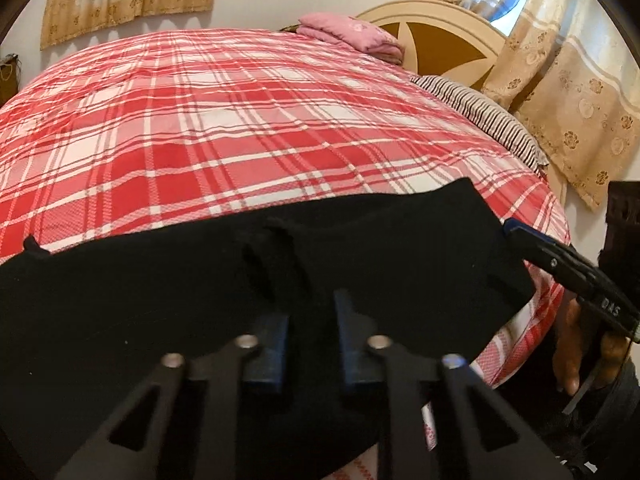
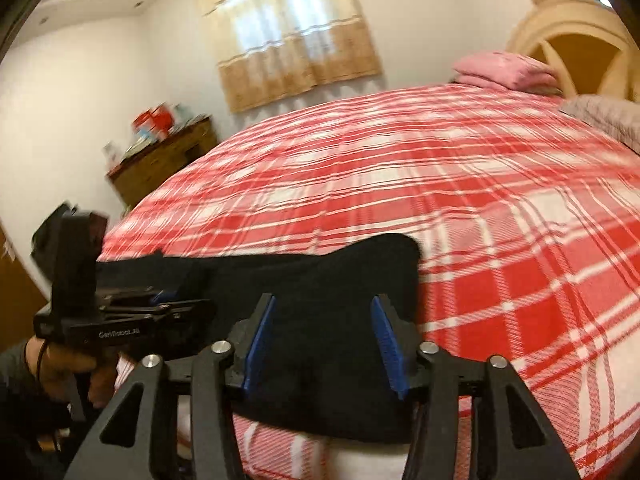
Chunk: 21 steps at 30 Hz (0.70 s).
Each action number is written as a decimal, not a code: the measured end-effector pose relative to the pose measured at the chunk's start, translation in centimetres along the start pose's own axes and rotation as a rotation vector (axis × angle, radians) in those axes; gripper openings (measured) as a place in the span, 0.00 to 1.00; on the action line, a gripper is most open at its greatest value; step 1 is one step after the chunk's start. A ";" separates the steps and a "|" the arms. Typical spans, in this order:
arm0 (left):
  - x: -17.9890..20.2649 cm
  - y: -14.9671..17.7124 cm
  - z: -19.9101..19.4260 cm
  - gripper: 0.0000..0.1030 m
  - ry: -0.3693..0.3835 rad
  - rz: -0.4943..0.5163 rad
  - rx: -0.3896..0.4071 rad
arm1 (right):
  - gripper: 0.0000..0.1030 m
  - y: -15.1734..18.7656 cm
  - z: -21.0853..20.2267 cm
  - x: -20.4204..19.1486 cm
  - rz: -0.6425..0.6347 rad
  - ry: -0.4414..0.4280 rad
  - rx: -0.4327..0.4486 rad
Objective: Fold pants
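A wide bed with a red-and-white plaid cover (image 1: 224, 120) carries black fabric pants (image 1: 200, 280) at its near edge, while folded pink bedding (image 1: 352, 34) and a striped pillow (image 1: 480, 112) lie by the headboard (image 1: 436, 36).

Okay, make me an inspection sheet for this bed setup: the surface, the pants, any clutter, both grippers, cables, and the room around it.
Surface: bed with a red and white plaid cover, smooth, mostly bare.
Job's things: black pants lying along the near edge of the bed, partly bunched.
Clutter: folded pink blanket and striped pillow at the headboard end.
Grippers: left gripper shut on the pants; right gripper open, pads apart over the pants, not pressing.
Cables: thin black cord at the hand holding the left gripper.
Surroundings: beige curtains, wooden dresser with blurred items on top, cream headboard.
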<state>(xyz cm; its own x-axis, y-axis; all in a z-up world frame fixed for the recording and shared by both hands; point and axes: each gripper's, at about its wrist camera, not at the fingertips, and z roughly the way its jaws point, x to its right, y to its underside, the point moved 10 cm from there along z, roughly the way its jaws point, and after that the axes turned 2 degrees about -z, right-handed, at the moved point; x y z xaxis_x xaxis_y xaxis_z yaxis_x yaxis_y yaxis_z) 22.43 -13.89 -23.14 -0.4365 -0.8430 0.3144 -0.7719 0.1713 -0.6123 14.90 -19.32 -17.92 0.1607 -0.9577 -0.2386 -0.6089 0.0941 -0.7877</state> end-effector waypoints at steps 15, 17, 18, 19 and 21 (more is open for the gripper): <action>-2.2 -0.4 -2.8 0.12 -0.038 -0.056 0.012 | 0.57 -0.1 -1.4 -3.6 -0.082 -0.119 0.033; -2.7 -0.1 -1.9 0.12 -0.061 -0.050 0.006 | 0.58 1.6 0.3 -4.4 -0.125 -0.126 -0.060; -3.0 0.0 -1.7 0.13 -0.066 -0.053 0.001 | 0.58 2.5 1.2 -4.4 -0.141 -0.107 -0.110; -3.4 0.3 -1.1 0.15 -0.075 -0.059 -0.007 | 0.58 3.2 1.8 -4.2 -0.147 -0.085 -0.141; -3.7 0.4 -1.0 0.22 -0.078 -0.068 0.003 | 0.58 4.3 2.9 -3.8 -0.158 -0.058 -0.198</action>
<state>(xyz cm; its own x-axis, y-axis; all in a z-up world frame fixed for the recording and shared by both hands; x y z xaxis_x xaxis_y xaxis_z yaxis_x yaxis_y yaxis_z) 23.25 -10.20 -23.85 -0.3459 -0.8898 0.2977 -0.7967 0.1110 -0.5941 13.93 -14.49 -22.07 0.3066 -0.9386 -0.1581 -0.7118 -0.1158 -0.6928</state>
